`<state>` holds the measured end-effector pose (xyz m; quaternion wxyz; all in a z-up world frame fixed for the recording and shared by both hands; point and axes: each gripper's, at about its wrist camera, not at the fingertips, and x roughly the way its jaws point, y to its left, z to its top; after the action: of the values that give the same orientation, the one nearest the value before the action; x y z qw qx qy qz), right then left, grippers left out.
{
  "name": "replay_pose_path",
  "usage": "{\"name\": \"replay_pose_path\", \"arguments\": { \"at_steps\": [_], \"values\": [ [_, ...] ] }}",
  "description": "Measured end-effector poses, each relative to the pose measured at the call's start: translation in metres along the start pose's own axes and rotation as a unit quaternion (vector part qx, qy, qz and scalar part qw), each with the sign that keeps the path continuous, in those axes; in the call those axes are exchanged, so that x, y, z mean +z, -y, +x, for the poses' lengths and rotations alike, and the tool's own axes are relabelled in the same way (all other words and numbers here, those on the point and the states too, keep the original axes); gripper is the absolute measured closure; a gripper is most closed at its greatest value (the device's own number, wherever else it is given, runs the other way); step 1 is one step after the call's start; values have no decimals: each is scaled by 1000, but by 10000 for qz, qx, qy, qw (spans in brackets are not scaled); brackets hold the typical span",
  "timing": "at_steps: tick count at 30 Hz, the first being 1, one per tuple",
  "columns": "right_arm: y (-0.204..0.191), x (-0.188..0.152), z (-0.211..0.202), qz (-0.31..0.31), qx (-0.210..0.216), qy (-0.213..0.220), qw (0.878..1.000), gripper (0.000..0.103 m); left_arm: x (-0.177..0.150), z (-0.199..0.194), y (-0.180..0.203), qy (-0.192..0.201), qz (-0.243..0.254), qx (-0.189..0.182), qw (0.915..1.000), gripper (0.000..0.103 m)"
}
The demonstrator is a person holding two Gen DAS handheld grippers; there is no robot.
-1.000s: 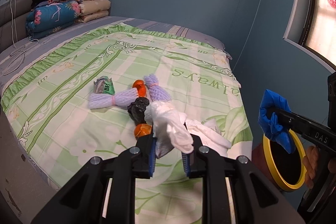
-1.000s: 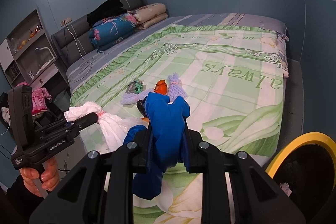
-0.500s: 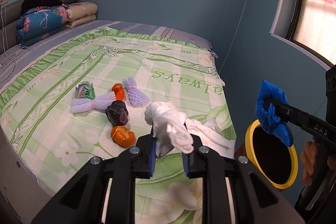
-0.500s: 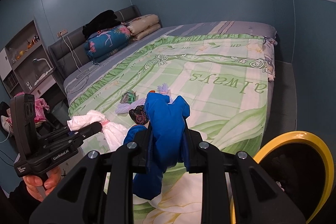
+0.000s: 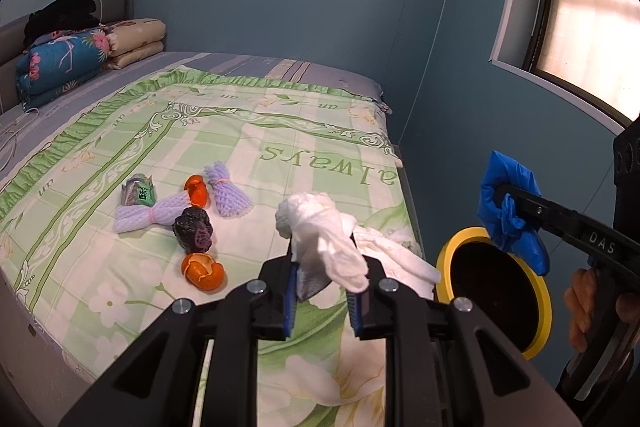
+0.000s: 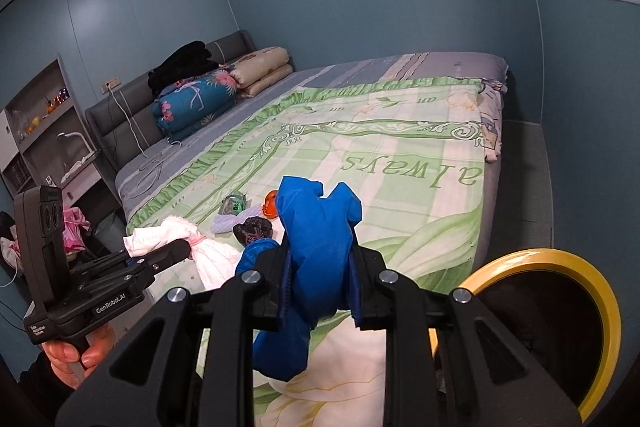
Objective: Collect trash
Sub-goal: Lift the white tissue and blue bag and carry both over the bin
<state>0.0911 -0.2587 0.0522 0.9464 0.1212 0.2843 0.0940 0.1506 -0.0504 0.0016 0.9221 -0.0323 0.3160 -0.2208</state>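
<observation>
Left gripper [image 5: 326, 293] clamped on a crumpled white tissue wad [image 5: 320, 231], held above the near edge of the green floral bedspread [image 5: 280, 131]. Right gripper [image 6: 320, 287] pinched tight on a crumpled blue plastic glove [image 6: 316, 239], raised just left of the yellow-rimmed black trash bin [image 6: 600, 307] standing beside the bed at near right. Lying on the bedspread, left of the tissue: 2 orange peels [image 5: 202, 269], 2 lilac foam fruit nets [image 5: 228, 189], 1 dark crumpled wrapper [image 5: 192, 229], 1 green foil packet [image 5: 138, 191]. Folded quilts [image 5: 60, 63] stacked at the far left.
</observation>
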Motion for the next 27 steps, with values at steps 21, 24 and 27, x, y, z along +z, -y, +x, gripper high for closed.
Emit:
{"name": "replay_pose_path", "arguments": {
  "at_steps": [21, 24, 27],
  "values": [
    [59, -6, -41, 464, -457, 345, 9973, 81, 5, 20, 62, -195, 365, -464, 9981, 84],
    [69, -8, -45, 573, -541, 370, 9962, 81, 3, 26, 74, -277, 438, -542, 9972, 84],
    [81, -11, -49, 693, -607, 399, 9950, 81, 1, 33, 87, -350, 548, -623, 9959, 84]
  ]
}}
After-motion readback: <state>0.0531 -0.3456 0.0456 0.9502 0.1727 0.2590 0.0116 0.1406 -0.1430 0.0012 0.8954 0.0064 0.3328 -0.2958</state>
